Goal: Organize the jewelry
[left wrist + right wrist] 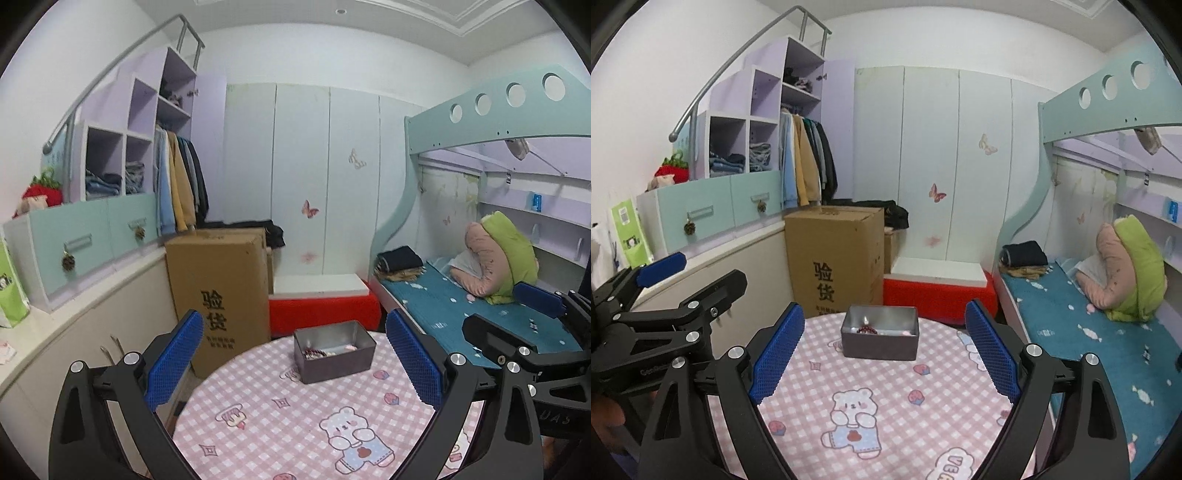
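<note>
Ahead of both pairs of fingers: a small grey metal box (pixel 334 350) stands on a round table (pixel 280 417) covered in a pink checked cloth with cartoon bears.

Hard to make out: the jewelry in the box shows only as a dark red beaded bracelet (pixel 867 329) and some pale pink pieces beside it; nothing finer can be told. From the left wrist view the box's near wall hides most of its floor.

Cut off: the table's near edge runs out of the bottom of both views, and the blue-covered bed (pixel 1071 325) is clipped at the right edge.

Left gripper (pixel 295 369): spread wide, both blue pads apart with nothing between them and touching nothing; it hangs above the cloth, with the box beyond the fingertips and nearer the right finger.

Right gripper (pixel 886 350): likewise spread wide and holding nothing; the box sits just beyond the fingertips, between the two pads and a little toward the left one.

Box: rectangular, lidless, dark outside and shiny inside, upright near the table's far edge.

Beyond the box: a tall cardboard carton (pixel 836 258) with printed black characters, and a red-and-white stool (pixel 938 288) against the white wardrobe (pixel 931 155).
</note>
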`<action>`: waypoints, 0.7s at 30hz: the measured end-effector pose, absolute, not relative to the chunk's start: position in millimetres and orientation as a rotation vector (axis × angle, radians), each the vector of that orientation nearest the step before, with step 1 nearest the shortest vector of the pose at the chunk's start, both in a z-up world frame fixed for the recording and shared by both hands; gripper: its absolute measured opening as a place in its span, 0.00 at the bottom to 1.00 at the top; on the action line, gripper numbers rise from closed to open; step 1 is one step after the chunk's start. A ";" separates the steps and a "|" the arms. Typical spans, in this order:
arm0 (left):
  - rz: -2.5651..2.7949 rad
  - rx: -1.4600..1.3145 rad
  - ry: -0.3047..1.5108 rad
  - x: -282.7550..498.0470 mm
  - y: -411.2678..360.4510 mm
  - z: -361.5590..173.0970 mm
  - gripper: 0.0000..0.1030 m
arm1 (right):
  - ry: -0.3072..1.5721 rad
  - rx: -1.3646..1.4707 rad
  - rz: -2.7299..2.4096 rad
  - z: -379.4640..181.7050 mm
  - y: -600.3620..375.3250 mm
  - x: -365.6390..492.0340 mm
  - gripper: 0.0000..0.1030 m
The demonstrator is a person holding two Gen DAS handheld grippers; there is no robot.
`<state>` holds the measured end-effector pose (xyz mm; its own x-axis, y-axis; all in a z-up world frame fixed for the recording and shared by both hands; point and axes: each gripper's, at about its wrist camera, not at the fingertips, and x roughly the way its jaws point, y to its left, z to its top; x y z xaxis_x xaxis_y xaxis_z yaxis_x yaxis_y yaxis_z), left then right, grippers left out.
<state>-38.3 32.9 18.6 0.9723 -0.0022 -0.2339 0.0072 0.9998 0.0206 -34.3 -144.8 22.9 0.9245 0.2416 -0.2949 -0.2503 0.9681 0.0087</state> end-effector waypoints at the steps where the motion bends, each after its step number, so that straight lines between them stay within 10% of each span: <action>1: 0.004 0.028 0.225 -40.3 30.8 19.1 0.93 | 0.292 -0.031 0.246 23.8 -145.7 -36.4 0.83; 21: -0.001 0.039 0.166 -44.2 19.2 18.5 0.93 | 0.263 -0.022 0.198 21.6 -151.0 -44.7 0.83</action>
<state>-44.2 19.2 18.5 0.9862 0.0025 -0.1654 0.0040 0.9992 0.0389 -44.7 -151.0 21.6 0.9462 0.1915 -0.2608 -0.1972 0.9804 0.0043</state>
